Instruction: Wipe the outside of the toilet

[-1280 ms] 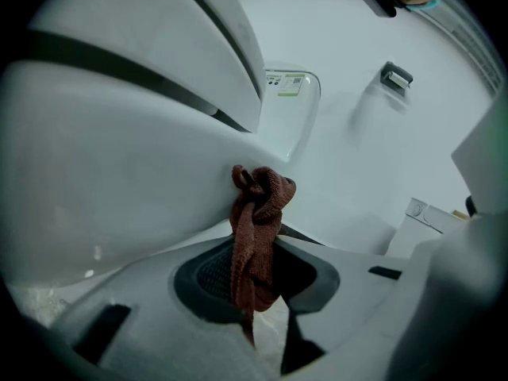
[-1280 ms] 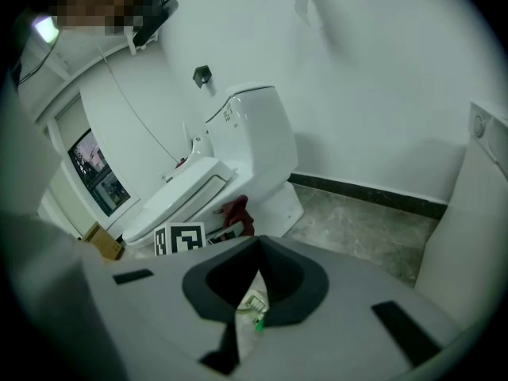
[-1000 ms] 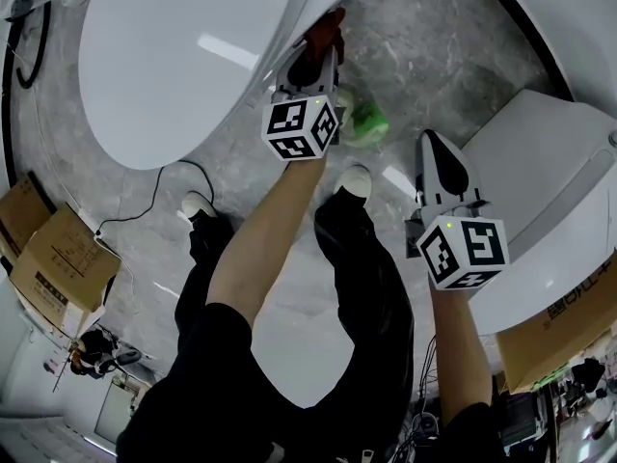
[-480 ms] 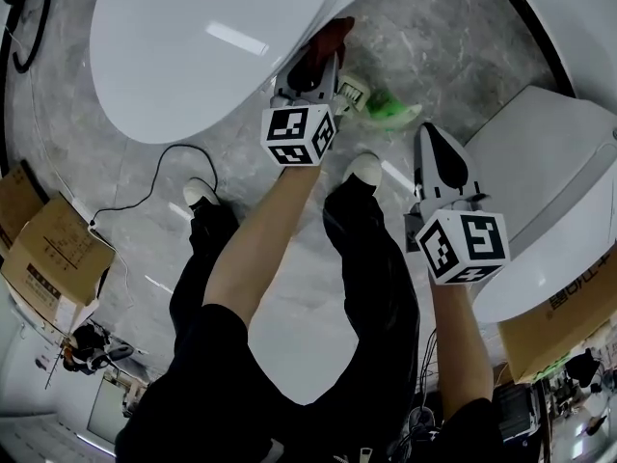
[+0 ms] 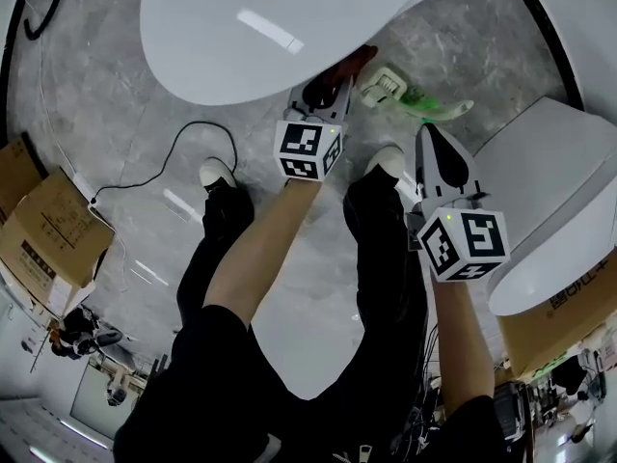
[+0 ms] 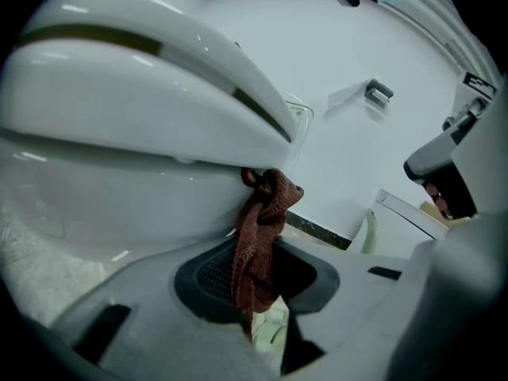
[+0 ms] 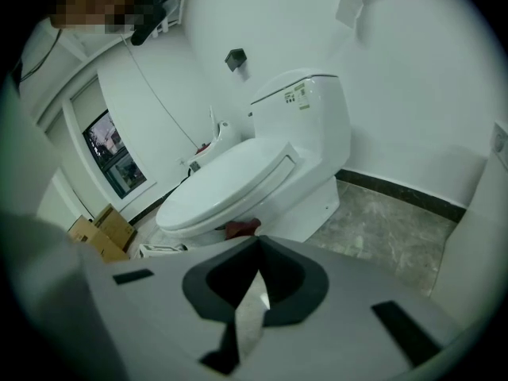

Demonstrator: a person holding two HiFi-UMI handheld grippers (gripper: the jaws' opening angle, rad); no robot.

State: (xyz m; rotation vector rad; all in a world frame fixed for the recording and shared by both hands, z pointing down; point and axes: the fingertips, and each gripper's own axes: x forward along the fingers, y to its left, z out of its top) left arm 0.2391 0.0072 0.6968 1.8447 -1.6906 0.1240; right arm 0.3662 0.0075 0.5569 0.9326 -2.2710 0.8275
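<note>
shifted up and right in the head view over the last second, the toilet [image 5: 251,37] fills the upper left. at centre the left gripper [image 5: 331,87] pinches a brown cloth [image 6: 258,244] against the bowl just under the seat. the right gripper [image 5: 436,143], jaws together and empty, waits apart. judging by this, most of the outside is left to wipe.

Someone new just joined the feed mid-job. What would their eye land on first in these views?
First, the big white toilet filling the top of the head view, lid down. Then the reddish-brown cloth clamped in the left gripper, its top bunched against the bowl just under the seat. The right gripper sits apart at the right, shut and empty.
</note>
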